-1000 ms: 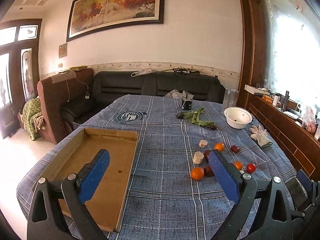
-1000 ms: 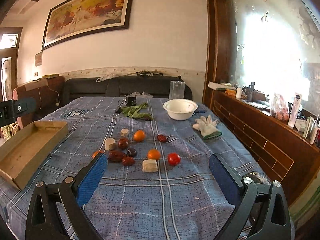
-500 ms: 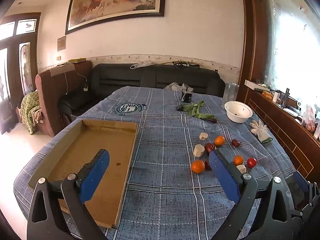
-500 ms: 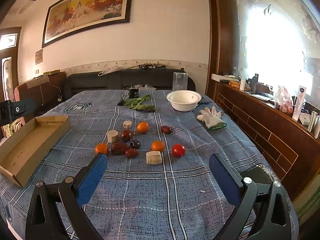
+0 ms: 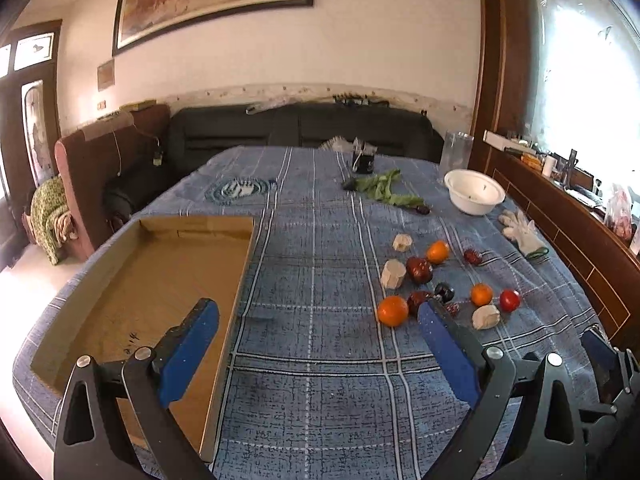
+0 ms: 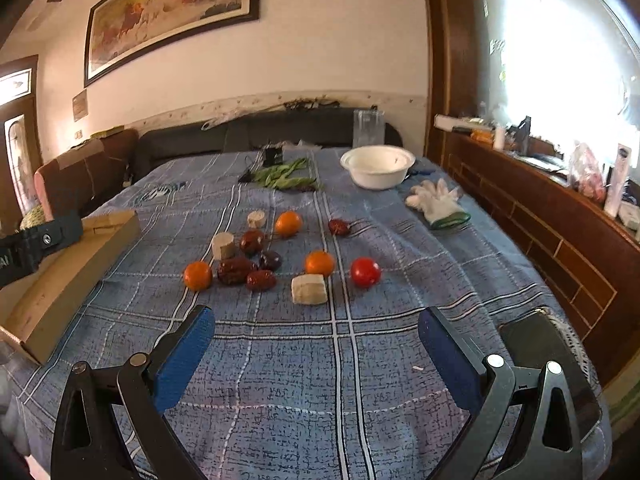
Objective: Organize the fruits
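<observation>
The table [image 5: 320, 380] has a blue checked cloth. A flat cardboard box [image 5: 132, 292] lies on its left side. The fruits [image 6: 276, 256] sit in a bunch in the middle, near a white bowl [image 6: 378, 168]. The left gripper [image 5: 318, 330] and the right gripper [image 6: 316, 336] have fingers spread wide, holding nothing.

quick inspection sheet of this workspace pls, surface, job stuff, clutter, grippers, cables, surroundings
surface: table under a blue checked cloth.
job's things: oranges, a tomato, dark red fruits and pale chunks loose mid-table; cardboard tray at left, nothing in it.
clutter: white bowl, glove, green leaves.
grippers: left gripper and right gripper open, holding nothing.
cables: nothing seen on the table.
surroundings: sofa, framed painting, bright window.
</observation>
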### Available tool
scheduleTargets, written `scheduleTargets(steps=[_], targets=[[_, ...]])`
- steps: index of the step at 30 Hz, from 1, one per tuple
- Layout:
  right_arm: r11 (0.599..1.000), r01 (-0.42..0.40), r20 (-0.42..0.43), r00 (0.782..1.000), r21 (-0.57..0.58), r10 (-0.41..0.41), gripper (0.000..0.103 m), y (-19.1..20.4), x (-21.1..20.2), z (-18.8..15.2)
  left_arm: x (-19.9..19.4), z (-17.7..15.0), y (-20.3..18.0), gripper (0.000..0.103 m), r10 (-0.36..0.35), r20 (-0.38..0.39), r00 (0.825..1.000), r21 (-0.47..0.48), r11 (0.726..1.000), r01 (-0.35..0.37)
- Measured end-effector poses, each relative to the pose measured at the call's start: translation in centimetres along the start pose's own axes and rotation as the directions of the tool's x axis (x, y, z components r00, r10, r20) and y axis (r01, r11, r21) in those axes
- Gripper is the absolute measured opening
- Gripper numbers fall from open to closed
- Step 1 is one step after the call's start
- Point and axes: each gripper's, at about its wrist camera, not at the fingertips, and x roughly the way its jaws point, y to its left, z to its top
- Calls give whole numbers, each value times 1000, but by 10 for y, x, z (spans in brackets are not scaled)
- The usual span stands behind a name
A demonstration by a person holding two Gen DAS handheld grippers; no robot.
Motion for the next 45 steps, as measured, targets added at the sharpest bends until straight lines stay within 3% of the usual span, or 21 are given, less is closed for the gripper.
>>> scheduleTargets(steps=[4, 10, 11, 13, 16, 18, 20, 23, 29, 30, 31, 32, 36, 40, 45], targets=[[1000, -24, -51, 998, -9, 23, 96, -13, 10, 7, 16, 1, 7, 100, -54, -58, 997, -19, 998, 53], [994, -93, -173, 980, 57, 102, 73, -38, 42, 18, 41, 1, -13, 98, -160, -150, 976, 23, 986, 165], [991, -110, -196, 973, 77, 123, 73, -41, 49, 19, 48, 2, -20, 96, -191, -173, 966, 31, 979, 199], [983, -143, -238, 957, 115, 167, 72, -44, 66, 21, 62, 3, -31, 80, -232, -208, 950, 51, 968, 247], [975, -177, -285, 936, 134, 209, 64, -41, 90, 23, 92, 5, -47, 61, -229, -267, 936, 95, 961, 262], [975, -183, -308, 927, 124, 213, 57, -36, 102, 24, 107, 4, -49, 59, -245, -302, 921, 84, 956, 282], [978, -182, -323, 924, 105, 207, 55, -30, 110, 24, 124, 1, -46, 59, -264, -344, 901, 53, 953, 299], [980, -182, -332, 923, 76, 197, 53, -24, 119, 25, 140, -2, -42, 58, -273, -375, 886, 21, 953, 302], [982, -178, -345, 920, 59, 187, 46, -20, 130, 27, 154, -3, -51, 57, -278, -369, 887, 58, 946, 320], [983, -176, -347, 919, 58, 185, 43, -19, 132, 27, 155, -4, -56, 49, -277, -363, 889, 75, 943, 325], [983, -176, -343, 921, 53, 183, 42, -18, 132, 27, 154, -4, -58, 31, -272, -359, 893, 90, 942, 324], [982, -181, -341, 921, 48, 186, 36, -17, 133, 28, 154, -4, -61, 29, -260, -356, 897, 111, 942, 317], [984, -177, -331, 927, 25, 175, 36, -12, 131, 27, 147, -4, -60, 29, -267, -362, 893, 97, 942, 320], [982, -188, -316, 930, 29, 188, 36, -13, 112, 26, 113, 0, -46, 29, -295, -305, 906, 71, 941, 330], [981, -194, -283, 943, -30, 178, 36, -1, 79, 26, 75, 2, -24, 29, -337, -245, 909, 29, 935, 355]])
